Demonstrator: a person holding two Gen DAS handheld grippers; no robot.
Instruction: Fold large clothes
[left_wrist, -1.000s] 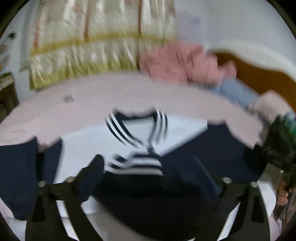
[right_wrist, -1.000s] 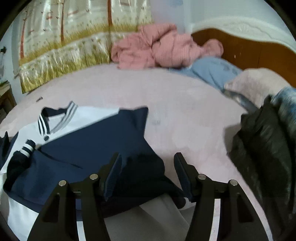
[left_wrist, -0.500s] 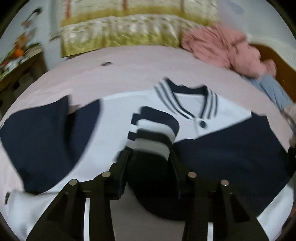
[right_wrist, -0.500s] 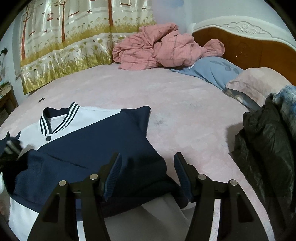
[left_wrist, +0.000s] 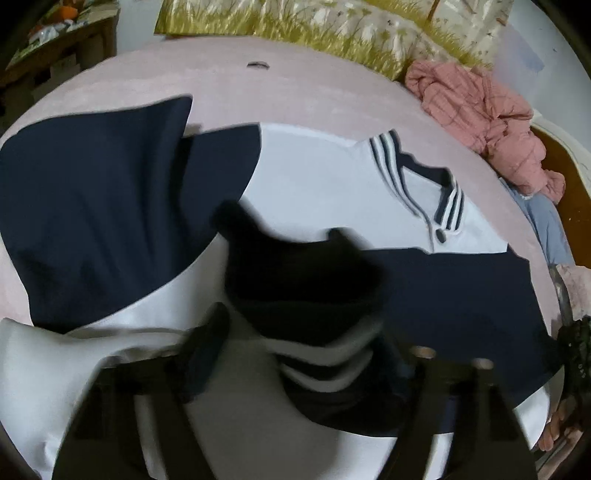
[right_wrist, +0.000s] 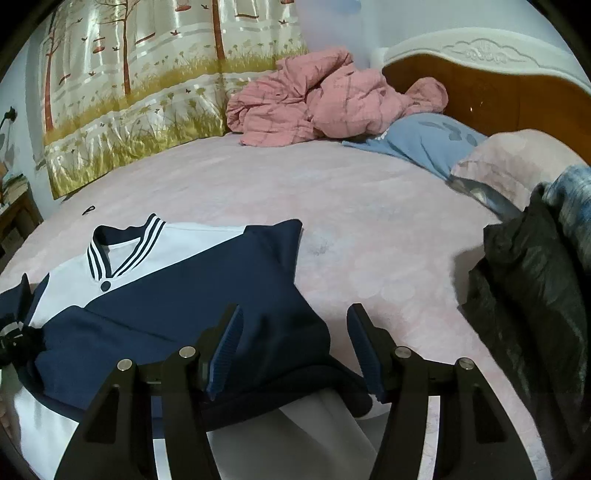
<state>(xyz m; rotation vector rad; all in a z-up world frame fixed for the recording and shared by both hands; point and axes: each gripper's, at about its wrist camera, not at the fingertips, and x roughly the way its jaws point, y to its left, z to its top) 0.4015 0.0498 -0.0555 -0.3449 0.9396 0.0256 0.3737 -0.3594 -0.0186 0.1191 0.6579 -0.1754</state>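
The left gripper (left_wrist: 295, 354), low in the frame of its own view, has just been closing its jaws and now pinches the striped cuff (left_wrist: 321, 354) of a navy sleeve, the dark fabric bunched up ahead of the fingers. The right gripper (right_wrist: 291, 354), bottom centre of its view, stands spread apart over the folded navy sleeve, its blue pads (right_wrist: 227, 347) not pressing on the cloth. The navy-and-white jacket (right_wrist: 177, 295) lies flat across the pink bedspread (right_wrist: 369, 229), filling the lower left, striped collar (left_wrist: 417, 177) toward the far side. A crumpled pink quilt (right_wrist: 325, 103) sits upper centre; a black coat (right_wrist: 532, 295) is heaped at right.
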